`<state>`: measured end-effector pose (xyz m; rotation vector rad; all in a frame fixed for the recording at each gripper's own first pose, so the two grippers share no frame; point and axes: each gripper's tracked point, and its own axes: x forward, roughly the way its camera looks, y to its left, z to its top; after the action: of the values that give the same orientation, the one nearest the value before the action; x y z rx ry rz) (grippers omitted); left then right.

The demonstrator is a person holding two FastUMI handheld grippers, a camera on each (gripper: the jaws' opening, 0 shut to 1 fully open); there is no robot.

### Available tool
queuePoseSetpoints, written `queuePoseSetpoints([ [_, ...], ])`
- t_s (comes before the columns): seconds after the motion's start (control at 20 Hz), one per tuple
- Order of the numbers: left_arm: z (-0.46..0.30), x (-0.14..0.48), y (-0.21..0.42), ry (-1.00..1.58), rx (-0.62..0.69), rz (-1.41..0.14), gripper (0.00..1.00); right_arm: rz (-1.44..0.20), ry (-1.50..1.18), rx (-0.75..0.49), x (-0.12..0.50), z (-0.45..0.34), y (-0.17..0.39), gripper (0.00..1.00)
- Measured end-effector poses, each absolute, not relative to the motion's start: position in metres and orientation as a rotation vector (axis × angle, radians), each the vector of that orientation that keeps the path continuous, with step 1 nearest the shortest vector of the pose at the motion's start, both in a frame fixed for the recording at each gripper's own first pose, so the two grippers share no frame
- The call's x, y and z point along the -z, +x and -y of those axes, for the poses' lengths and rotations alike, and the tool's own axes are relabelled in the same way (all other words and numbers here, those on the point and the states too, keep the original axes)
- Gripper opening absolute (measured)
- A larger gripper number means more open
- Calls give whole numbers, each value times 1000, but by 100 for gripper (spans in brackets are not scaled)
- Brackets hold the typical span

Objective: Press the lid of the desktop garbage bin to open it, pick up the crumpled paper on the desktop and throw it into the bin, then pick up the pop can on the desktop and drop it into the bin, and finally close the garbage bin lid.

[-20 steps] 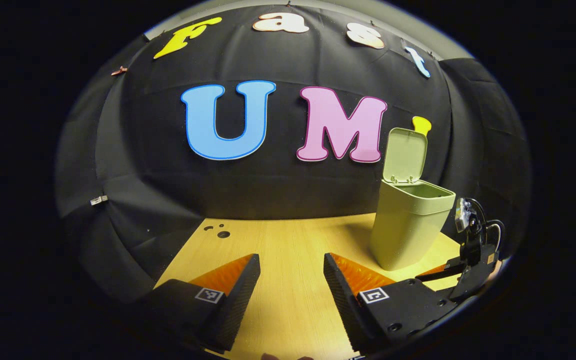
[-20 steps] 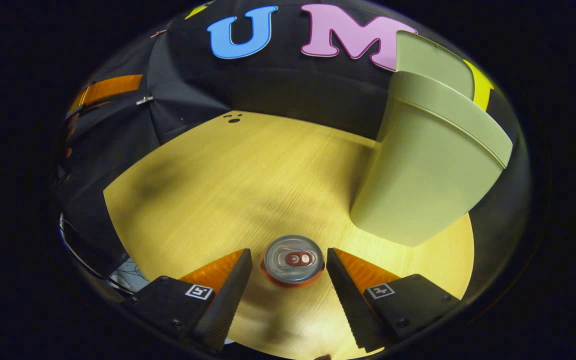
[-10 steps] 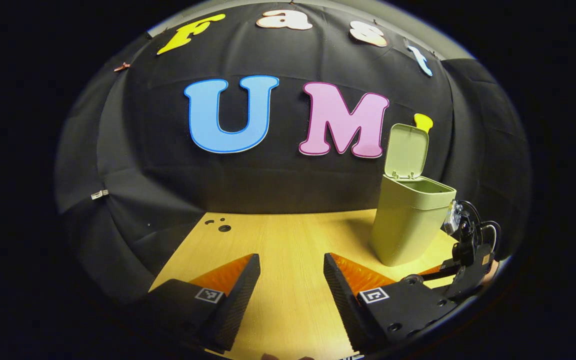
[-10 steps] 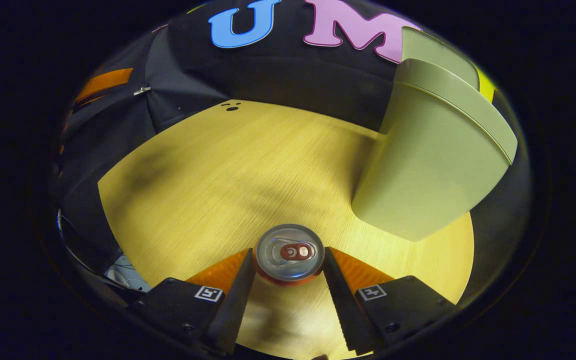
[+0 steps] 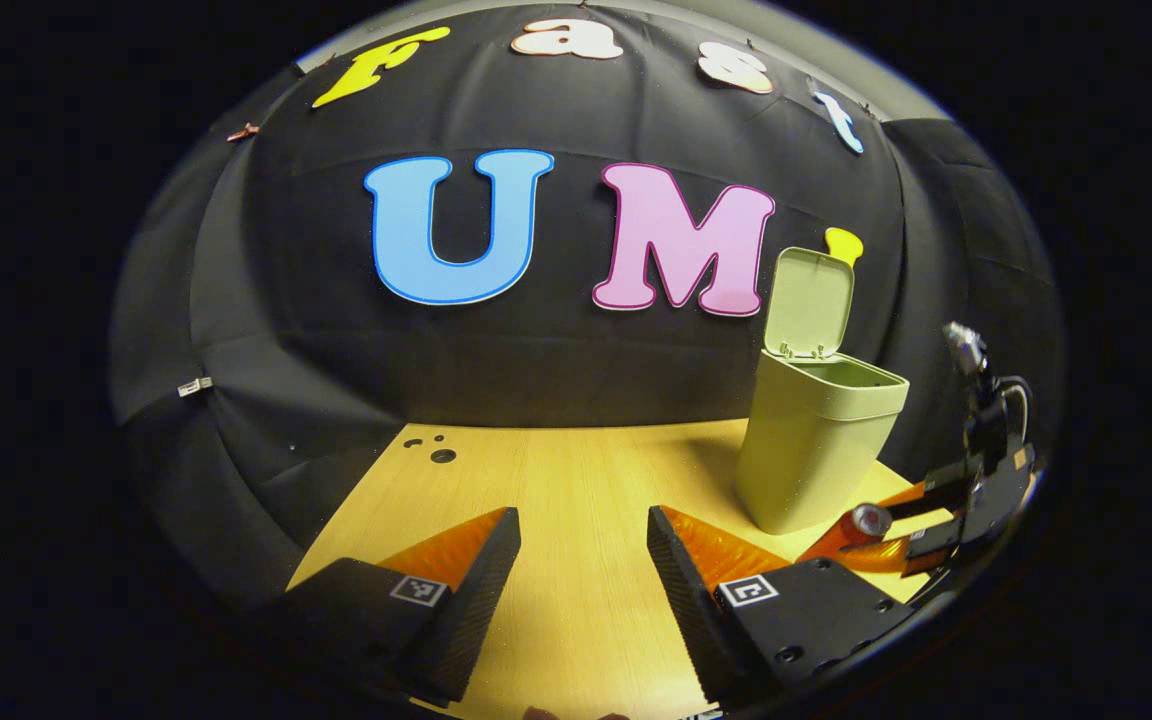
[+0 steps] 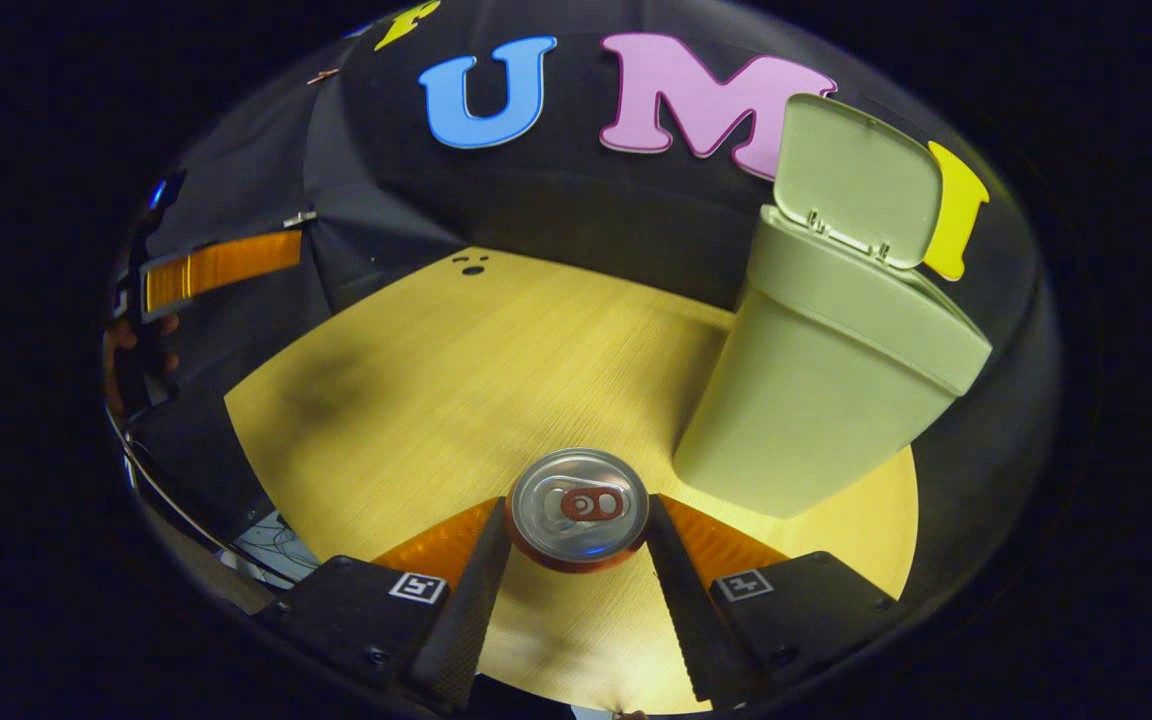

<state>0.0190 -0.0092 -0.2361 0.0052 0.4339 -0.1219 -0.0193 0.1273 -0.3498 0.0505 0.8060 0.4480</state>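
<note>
Since a second ago the right hand-held gripper (image 6: pixel 577 540) has gone from straddling the pop can (image 6: pixel 577 507) with gaps on both sides to clenching it, both fingers pressed against its sides. In the left gripper view the can (image 5: pixel 848 530) now shows lifted clear of the counter (image 5: pixel 576 500), just in front of the foot of the bin (image 5: pixel 816 440), where half a second ago it could not be seen; the right hand-held gripper (image 5: pixel 911 525) has also come up higher at the right edge of that view. In the right gripper view the bin (image 6: pixel 816 390) has slid lower and its raised lid (image 6: pixel 856 180) is now fully in view, where earlier its top was cut off.

In the right gripper view the camera looks straight down onto the can's silver top and pull tab, so the long axis runs roughly along the line of sight. In the left gripper view the can is tilted, its top towards the upper right.

The left hand-held gripper (image 5: pixel 584 540) hangs released over bare counter, much as before, fingers well apart.

The can's body is mostly hidden beneath its own top and between the fingers. The inside of the bin cannot be made out, so the crumpled paper's whereabouts cannot be told. At the left edge of the right gripper view the left hand-held gripper (image 6: pixel 221 265) is partly cut off, with the hand (image 6: pixel 126 350) holding it dim and hard to make out.
</note>
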Motion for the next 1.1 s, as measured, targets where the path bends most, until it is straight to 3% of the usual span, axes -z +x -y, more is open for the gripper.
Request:
queuePoseSetpoints([
  [0.25, 17, 236, 21, 3, 140, -430, 83, -697, 165, -401, 286, -107, 15, 82],
  [0.65, 23, 236, 22, -1, 164, -428, 83, -431, 128, -273, 179, -43, 92, 82],
  [1.1, 16, 243, 22, -15, 158, -449, 83, -460, 104, -124, 205, 15, 151, 81],
])
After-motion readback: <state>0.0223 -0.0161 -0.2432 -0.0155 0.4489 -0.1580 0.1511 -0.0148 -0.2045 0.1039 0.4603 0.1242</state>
